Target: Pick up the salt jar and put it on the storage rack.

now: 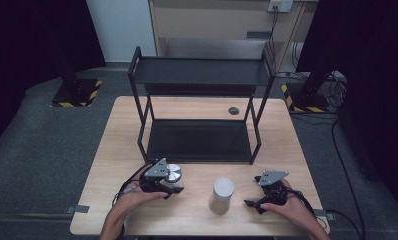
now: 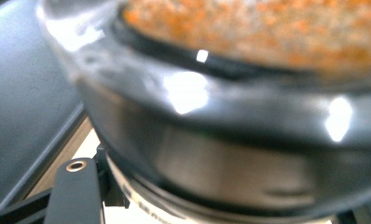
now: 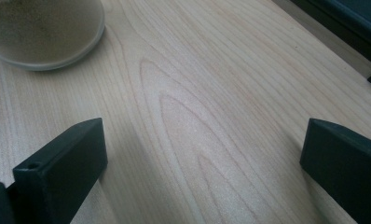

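One jar [image 1: 173,175] within left hand-held gripper [image 1: 168,190].

The table [image 1: 197,210] is pale wood, smooth and matt, its grain plain. The jar [image 2: 230,140] looks like glossy glass with a shiny metal lid. The shelf rack [image 1: 199,72] is matt black metal.

The high view looks forward and down on the table [image 1: 197,220] from above. The left gripper view sits pressed close to a jar [image 2: 230,154], blurred. The right gripper view skims low over the table, sharing the other jar [image 3: 44,32] upper left.
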Available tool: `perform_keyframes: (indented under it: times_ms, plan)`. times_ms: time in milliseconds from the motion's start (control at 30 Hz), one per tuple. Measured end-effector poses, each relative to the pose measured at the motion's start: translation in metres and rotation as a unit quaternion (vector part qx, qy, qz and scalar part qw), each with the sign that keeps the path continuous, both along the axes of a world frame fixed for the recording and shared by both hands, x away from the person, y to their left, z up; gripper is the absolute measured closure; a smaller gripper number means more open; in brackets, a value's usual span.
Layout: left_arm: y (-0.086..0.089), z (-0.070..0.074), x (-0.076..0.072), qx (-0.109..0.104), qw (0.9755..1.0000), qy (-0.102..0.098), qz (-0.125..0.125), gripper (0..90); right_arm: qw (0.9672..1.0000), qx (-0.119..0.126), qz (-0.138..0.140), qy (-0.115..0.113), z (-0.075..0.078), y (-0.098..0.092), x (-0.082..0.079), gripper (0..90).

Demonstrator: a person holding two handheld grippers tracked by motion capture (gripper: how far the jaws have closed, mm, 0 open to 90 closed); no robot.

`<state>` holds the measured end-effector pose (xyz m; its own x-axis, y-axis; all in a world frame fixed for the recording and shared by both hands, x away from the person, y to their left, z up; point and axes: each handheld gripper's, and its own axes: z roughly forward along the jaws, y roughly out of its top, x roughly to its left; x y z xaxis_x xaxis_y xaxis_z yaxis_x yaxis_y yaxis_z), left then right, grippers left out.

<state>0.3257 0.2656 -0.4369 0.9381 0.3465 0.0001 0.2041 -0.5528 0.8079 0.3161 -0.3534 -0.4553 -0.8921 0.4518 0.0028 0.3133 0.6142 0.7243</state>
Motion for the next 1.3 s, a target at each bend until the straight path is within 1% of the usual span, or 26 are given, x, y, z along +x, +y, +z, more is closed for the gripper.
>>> perform_keyframes:
  times_ms: [67, 100, 200, 333, 467, 500, 600, 667, 700, 767, 800, 833, 967, 1000, 1033, 1133, 1167, 1233, 1300]
  plan:
    - [0.0, 0.002, 0.0, 0.0, 1.0, 0.003, -0.001, 29.8, 1.0, 0.0, 0.0, 0.0, 0.0, 0.0, 0.0, 1.4]
    - [0.002, 0.007, -0.001, -0.001, 1.0, 0.003, -0.005, 29.8, 1.0, 0.0, 0.0, 0.0, 0.0, 0.0, 0.0, 1.4]
    - [0.003, 0.014, -0.002, -0.003, 1.0, 0.004, -0.007, 29.8, 1.0, 0.0, 0.0, 0.0, 0.0, 0.0, 0.0, 1.4]
    - [0.001, 0.025, -0.001, -0.004, 0.9999, 0.003, -0.015, 29.8, 1.0, 0.0, 0.0, 0.0, 0.0, 0.0, 0.0, 1.4]
    - [-0.005, 0.037, 0.004, 0.004, 0.9996, 0.005, -0.026, 29.8, 1.0, 0.0, 0.0, 0.0, 0.0, 0.0, 0.0, 1.4]
    - [-0.005, 0.037, 0.004, 0.004, 0.9996, 0.005, -0.026, 29.8, 1.0, 0.0, 0.0, 0.0, 0.0, 0.0, 0.0, 1.4]
    - [-0.009, 0.05, 0.008, 0.009, 0.9994, 0.004, -0.032, 29.8, 1.0, 0.0, 0.0, 0.0, 0.0, 0.0, 0.0, 1.4]
    - [-0.01, 0.052, 0.011, 0.007, 0.9993, 0.005, -0.036, 29.7, 1.0, 0.0, 0.0, 0.0, 0.0, 0.0, 0.0, 1.4]
    - [-0.011, 0.059, 0.012, 0.011, 0.9993, 0.005, -0.035, 29.8, 1.0, 0.0, 0.0, 0.0, 0.0, 0.0, 0.0, 1.4]
    - [-0.013, 0.067, 0.015, 0.013, 0.9992, 0.003, -0.037, 29.8, 1.0, 0.0, 0.0, 0.0, 0.0, 0.0, 0.0, 1.4]
    - [-0.013, 0.067, 0.015, 0.013, 0.9992, 0.003, -0.037, 29.8, 1.0, 0.0, 0.0, 0.0, 0.0, 0.0, 0.0, 1.4]
    - [-0.014, 0.075, 0.017, 0.012, 0.9992, 0.004, -0.037, 29.8, 1.0, 0.0, 0.0, 0.0, 0.0, 0.0, 0.0, 1.4]
    - [-0.016, 0.091, 0.022, 0.015, 0.9991, 0.001, -0.039, 29.8, 1.0, 0.0, 0.0, 0.0, 0.0, 0.0, 0.0, 1.4]
    - [-0.016, 0.091, 0.022, 0.015, 0.9991, 0.001, -0.039, 29.8, 1.0, 0.0, 0.0, 0.0, 0.0, 0.0, 0.0, 1.4]
    - [-0.017, 0.1, 0.024, 0.018, 0.999, -0.001, -0.04, 29.8, 1.0, 0.0, 0.0, 0.0, 0.0, 0.0, 0.0, 1.4]
    - [-0.02, 0.112, 0.028, 0.022, 0.9989, -0.003, -0.041, 29.8, 1.0, 0.0, 0.0, 0.0, 0.0, 0.0, 0.0, 1.4]
    - [-0.02, 0.112, 0.028, 0.022, 0.9989, -0.003, -0.041, 29.7, 1.0, 0.0, 0.0, 0.0, 0.0, 0.0, 0.0, 1.4]
    - [-0.022, 0.125, 0.031, 0.028, 0.9987, -0.005, -0.042, 29.8, 1.0, 0.0, 0.0, 0.0, 0.0, 0.0, 0.0, 1.4]
    - [-0.024, 0.132, 0.034, 0.031, 0.9986, -0.008, -0.042, 29.7, 1.0, 0.0, -0.001, 0.0, 0.0, 0.0, -0.001, 1.4]
